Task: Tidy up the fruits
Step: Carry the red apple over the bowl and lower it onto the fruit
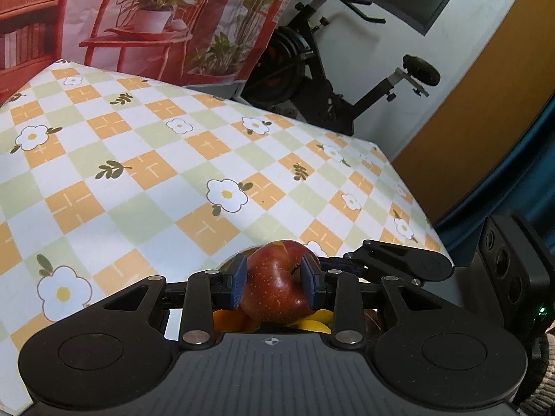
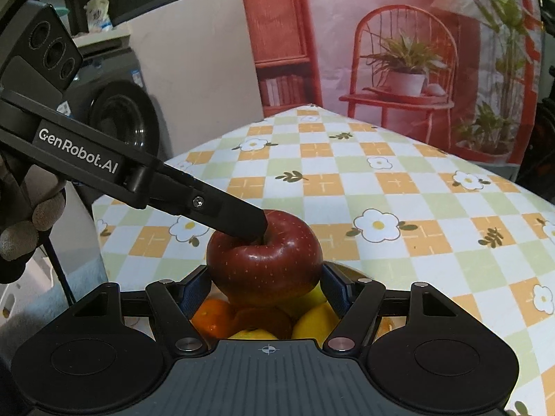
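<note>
A dark red apple with pale speckles sits above orange and yellow fruit. The worktop cloth is chequered orange, pale green and white, with white yellow-centred flowers. Both black grippers carry blue pads.

Table: checked flower tablecloth
Behind: exercise bike, plant-and-chair backdrop
Left: washing machine

both wrist cameras are looking down along their fingers, very near, sharing the red apple and checkered tablecloth.
</note>
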`<action>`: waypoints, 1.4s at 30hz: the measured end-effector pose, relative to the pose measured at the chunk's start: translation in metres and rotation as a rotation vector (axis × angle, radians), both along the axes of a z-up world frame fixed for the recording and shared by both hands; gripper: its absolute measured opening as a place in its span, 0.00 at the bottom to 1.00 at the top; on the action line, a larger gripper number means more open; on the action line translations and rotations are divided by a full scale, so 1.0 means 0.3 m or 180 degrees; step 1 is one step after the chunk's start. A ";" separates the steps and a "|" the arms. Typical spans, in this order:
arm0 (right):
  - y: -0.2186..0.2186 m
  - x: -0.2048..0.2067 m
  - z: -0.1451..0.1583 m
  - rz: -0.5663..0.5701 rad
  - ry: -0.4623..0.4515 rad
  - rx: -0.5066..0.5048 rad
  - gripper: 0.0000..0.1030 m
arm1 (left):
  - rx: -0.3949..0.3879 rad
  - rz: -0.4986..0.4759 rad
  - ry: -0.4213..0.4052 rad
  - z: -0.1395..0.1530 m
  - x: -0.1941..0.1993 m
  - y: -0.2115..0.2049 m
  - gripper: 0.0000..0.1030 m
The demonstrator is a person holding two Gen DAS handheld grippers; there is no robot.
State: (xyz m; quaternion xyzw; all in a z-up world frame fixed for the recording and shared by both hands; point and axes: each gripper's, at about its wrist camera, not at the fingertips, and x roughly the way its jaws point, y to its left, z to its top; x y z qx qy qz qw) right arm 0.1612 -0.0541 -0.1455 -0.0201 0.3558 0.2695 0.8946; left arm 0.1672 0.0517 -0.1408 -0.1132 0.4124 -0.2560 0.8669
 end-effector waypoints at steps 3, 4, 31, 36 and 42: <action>0.015 -0.002 0.002 0.0023 0.0000 -0.0048 0.64 | -0.0073 0.0024 0.0036 -0.003 0.004 0.013 0.35; 0.016 -0.002 0.003 0.0028 0.0009 -0.0055 0.63 | -0.0072 0.0022 0.0048 -0.002 0.004 0.014 0.35; 0.025 -0.065 -0.004 -0.0012 -0.0032 -0.0171 0.70 | -0.0093 0.0002 0.0122 -0.026 -0.034 0.023 0.35; 0.026 -0.064 -0.003 -0.0004 -0.0035 -0.0163 0.72 | -0.0092 0.0139 0.0140 -0.026 -0.028 0.051 0.35; 0.027 -0.062 -0.004 -0.0005 -0.0035 -0.0165 0.72 | -0.0087 0.0127 0.0122 -0.024 -0.028 0.050 0.36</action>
